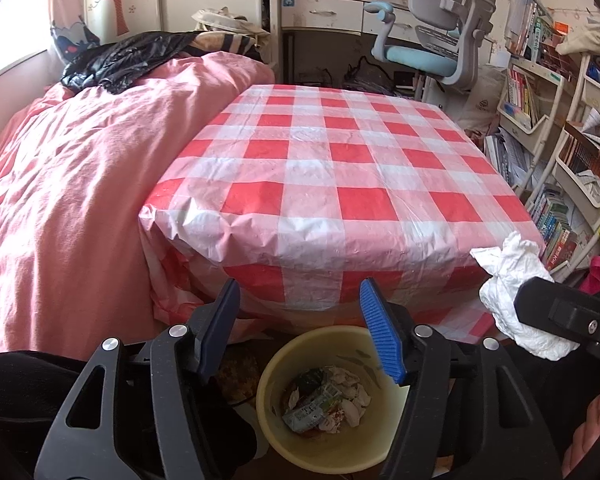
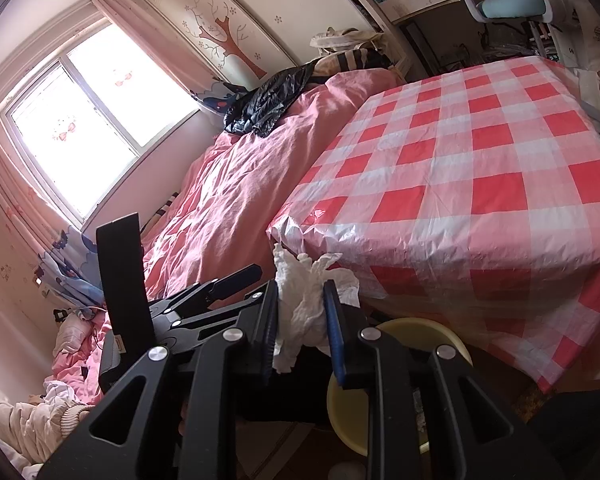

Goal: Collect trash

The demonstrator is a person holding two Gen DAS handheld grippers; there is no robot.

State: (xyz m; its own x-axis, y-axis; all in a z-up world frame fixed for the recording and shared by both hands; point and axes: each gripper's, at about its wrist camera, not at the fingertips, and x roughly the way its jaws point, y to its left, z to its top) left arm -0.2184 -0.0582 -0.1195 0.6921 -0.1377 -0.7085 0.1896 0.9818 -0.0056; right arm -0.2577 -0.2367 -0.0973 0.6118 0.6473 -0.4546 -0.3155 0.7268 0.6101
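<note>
My left gripper point(image 1: 300, 300) is open and empty, hanging over a pale yellow trash bin point(image 1: 268, 408) on the floor that holds wrappers and crumpled paper. My right gripper point(image 2: 302, 300) is shut on a crumpled white tissue point(image 2: 304, 304), held above the bin's rim point(image 2: 416, 326). The tissue point(image 1: 512, 280) and right gripper point(image 1: 540, 304) also show at the right of the left wrist view, beside the table's near corner. The left gripper's fingers point(image 2: 236, 276) show at the left of the right wrist view.
A table with a red-and-white checked plastic cloth point(image 1: 340, 168) stands just beyond the bin. A bed with a pink duvet point(image 1: 80, 180) and a black jacket point(image 1: 120, 60) lies to the left. A desk chair point(image 1: 432, 40) and bookshelves point(image 1: 560, 140) stand at the back right.
</note>
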